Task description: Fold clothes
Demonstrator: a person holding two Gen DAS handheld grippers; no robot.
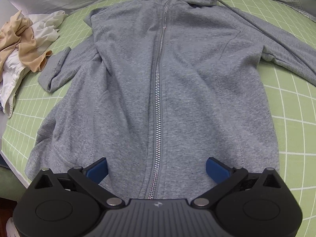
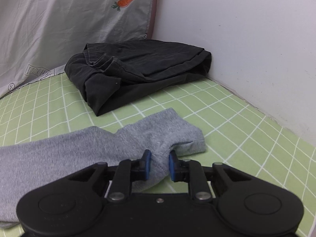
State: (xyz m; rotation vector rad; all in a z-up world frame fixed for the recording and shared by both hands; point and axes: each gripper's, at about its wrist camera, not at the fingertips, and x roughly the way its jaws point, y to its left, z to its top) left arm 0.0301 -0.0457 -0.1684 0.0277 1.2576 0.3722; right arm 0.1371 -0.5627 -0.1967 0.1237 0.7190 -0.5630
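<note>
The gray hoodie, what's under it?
Under the gray hoodie is the green checked sheet, showing around its edges. Anything beneath its middle is covered, so I cannot tell.

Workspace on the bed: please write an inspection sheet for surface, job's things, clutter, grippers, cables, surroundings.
Surface: green checked sheet.
Job's things: grey zip hoodie lying flat, zipper closed; its sleeve cuff bunched.
Clutter: beige and white clothes heaped; folded black garment by the wall.
Grippers: left gripper open above the hem; right gripper shut on the sleeve cuff.
Cables: nothing seen.
Surroundings: grey pillow, white wall.
</note>
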